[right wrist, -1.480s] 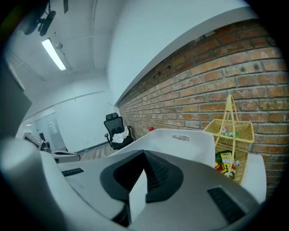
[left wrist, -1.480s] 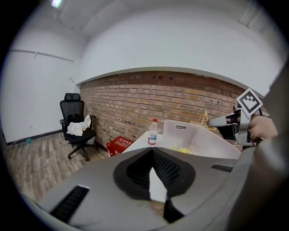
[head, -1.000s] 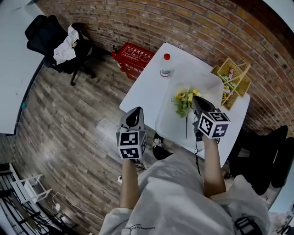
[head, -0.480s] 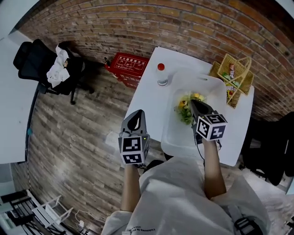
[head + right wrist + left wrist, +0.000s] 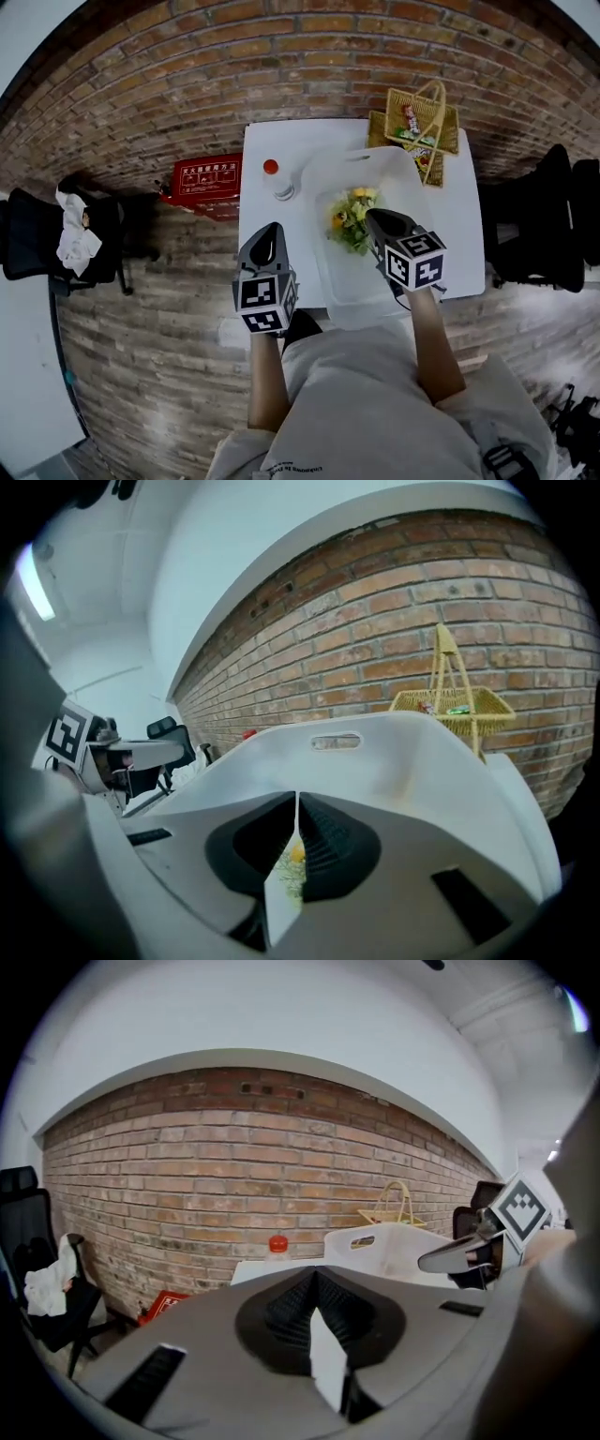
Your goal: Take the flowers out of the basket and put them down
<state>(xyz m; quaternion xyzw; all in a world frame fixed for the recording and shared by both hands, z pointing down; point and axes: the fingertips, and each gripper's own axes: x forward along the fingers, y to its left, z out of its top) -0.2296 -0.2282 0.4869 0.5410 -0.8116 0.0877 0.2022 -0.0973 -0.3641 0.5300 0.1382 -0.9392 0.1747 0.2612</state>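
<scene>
A bunch of yellow and green flowers (image 5: 351, 218) lies in a white tray (image 5: 375, 183) on the white table (image 5: 258, 150). My right gripper (image 5: 371, 219) is low over the flowers' near side. Its jaws are opening, with a thin slit between them, and bits of the flowers (image 5: 295, 855) show through the slit. The wicker basket (image 5: 417, 117) stands at the table's far right corner, with small packets in it. My left gripper (image 5: 272, 232) hangs shut and empty at the table's left front edge, apart from the tray.
A clear bottle with a red cap (image 5: 277, 178) stands left of the tray. On the floor against the brick wall lies a red crate (image 5: 206, 176). Black office chairs stand at far left (image 5: 56, 239) and far right (image 5: 553, 220).
The head camera has swung, so the table now sits squarely ahead. My right gripper has stayed at the flowers over the tray. The left gripper keeps its place beside the table.
</scene>
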